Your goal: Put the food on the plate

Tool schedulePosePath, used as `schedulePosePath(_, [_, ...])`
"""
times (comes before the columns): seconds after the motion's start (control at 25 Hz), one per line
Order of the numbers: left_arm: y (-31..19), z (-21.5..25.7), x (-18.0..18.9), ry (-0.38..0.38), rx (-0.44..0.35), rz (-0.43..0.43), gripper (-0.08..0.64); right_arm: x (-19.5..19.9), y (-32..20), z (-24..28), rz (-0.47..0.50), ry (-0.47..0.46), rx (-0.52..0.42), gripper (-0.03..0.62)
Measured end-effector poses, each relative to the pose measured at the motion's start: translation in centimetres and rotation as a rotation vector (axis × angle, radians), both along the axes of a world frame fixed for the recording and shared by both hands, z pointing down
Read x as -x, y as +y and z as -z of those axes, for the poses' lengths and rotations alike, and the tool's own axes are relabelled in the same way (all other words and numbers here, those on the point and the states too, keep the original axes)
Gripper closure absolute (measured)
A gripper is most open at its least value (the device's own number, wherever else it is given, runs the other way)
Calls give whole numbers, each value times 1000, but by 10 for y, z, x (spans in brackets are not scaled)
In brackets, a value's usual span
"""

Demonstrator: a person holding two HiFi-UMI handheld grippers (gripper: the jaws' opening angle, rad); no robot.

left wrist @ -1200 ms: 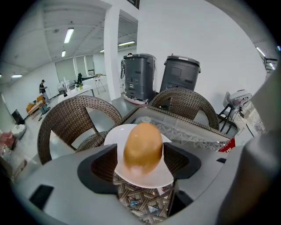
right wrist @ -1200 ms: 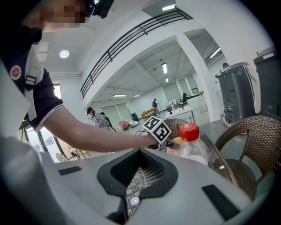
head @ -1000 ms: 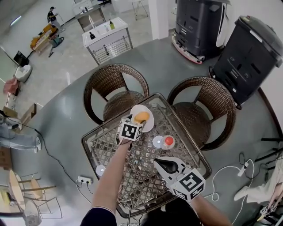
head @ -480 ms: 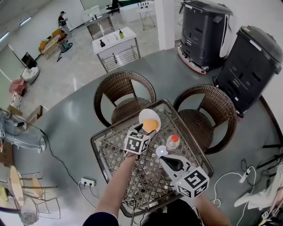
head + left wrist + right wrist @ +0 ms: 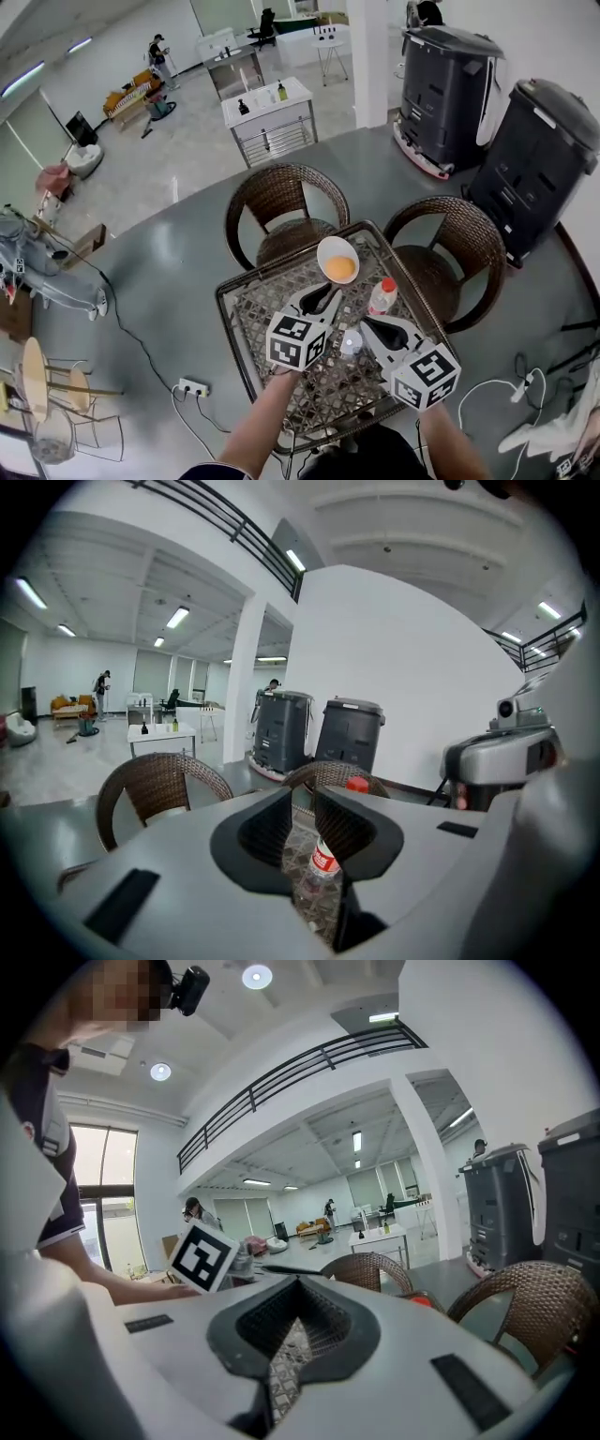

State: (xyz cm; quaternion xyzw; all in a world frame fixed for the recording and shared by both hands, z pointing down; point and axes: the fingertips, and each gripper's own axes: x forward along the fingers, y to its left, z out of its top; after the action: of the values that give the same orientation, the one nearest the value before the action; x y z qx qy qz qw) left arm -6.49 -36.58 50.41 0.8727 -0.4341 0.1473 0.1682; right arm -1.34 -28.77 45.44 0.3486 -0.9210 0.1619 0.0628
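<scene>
A white plate [image 5: 336, 251] stands at the far side of the woven table [image 5: 253, 309], and an orange piece of food [image 5: 340, 268] lies on it. My left gripper [image 5: 323, 300] hovers just short of the plate. Its jaws are closing to a narrow gap with nothing between them. In the left gripper view [image 5: 302, 797] a plastic bottle [image 5: 323, 860] shows beyond that gap. My right gripper [image 5: 380, 330] hangs over the table's near right with its jaws together and empty, and is also seen in its own view [image 5: 298, 1286].
A red-capped bottle [image 5: 382, 295] stands right of the plate, and a small clear lid [image 5: 352, 342] lies between the grippers. Two wicker chairs [image 5: 286, 202] [image 5: 448, 244] sit behind the table. Black bins [image 5: 452, 84] stand further back, and a power strip [image 5: 192, 386] lies on the floor at left.
My left gripper has drawn back from the plate toward me, leaving the orange food on it, and its jaws have narrowed. The view has shifted, so the table sits lower.
</scene>
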Motion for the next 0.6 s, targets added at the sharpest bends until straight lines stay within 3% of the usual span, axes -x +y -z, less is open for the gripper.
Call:
schedulePosePath(0.28, [56, 55, -1, 93, -78, -28, 551, 8, 21, 26, -13, -1, -56, 589])
schedulePosePath(0.6, [109, 93, -10, 173, -137, -72, 551, 9, 38, 56, -24, -8, -135, 589])
